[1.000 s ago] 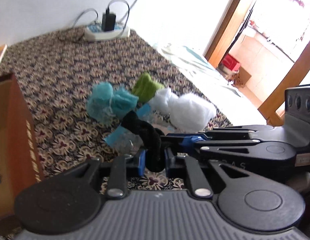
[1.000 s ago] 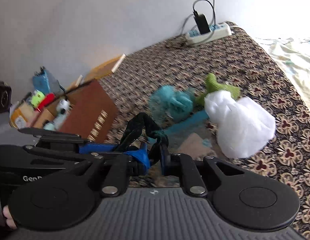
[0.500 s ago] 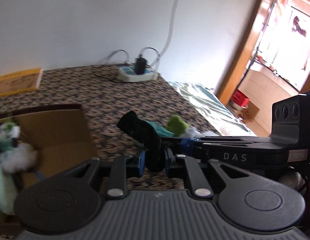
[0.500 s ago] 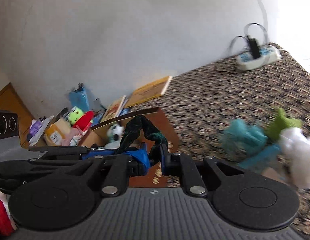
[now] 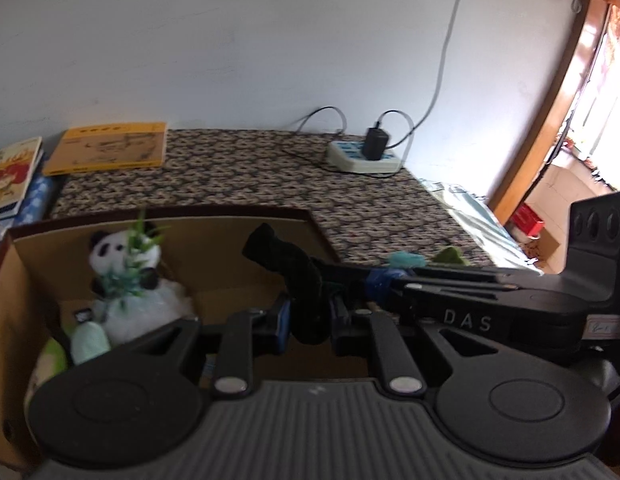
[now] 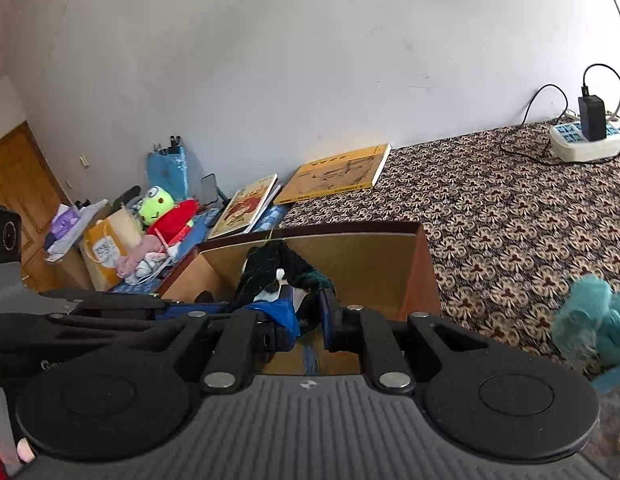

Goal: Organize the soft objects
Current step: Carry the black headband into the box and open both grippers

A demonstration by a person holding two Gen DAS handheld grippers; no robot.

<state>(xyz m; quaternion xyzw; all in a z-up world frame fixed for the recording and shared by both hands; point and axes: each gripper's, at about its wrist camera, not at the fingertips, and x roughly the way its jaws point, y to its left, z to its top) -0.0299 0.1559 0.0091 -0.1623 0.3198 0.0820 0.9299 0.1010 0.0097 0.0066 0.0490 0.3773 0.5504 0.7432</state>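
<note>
Both grippers pinch one dark, black-green soft cloth (image 5: 298, 276) between them and hold it over the open cardboard box (image 5: 230, 220). My left gripper (image 5: 310, 316) is shut on it; my right gripper (image 6: 306, 312) is shut on the same cloth (image 6: 278, 264) from the other side. A panda plush (image 5: 126, 280) and pale soft toys lie in the box at the left. A teal soft bundle (image 6: 590, 320) lies on the patterned cover to the right; it and a green piece (image 5: 450, 254) peek past the right gripper's body in the left wrist view.
A power strip (image 5: 362, 158) with a charger and cables sits by the wall. A yellow book (image 5: 106, 152) and more books (image 6: 250, 204) lie behind the box. Toys and bags (image 6: 158, 216) crowd the floor at the left. A doorway (image 5: 570, 120) is at the right.
Both grippers have carried the dark cloth left from the pile of soft things to above the box. The pile has slid to the right edge of the views.
</note>
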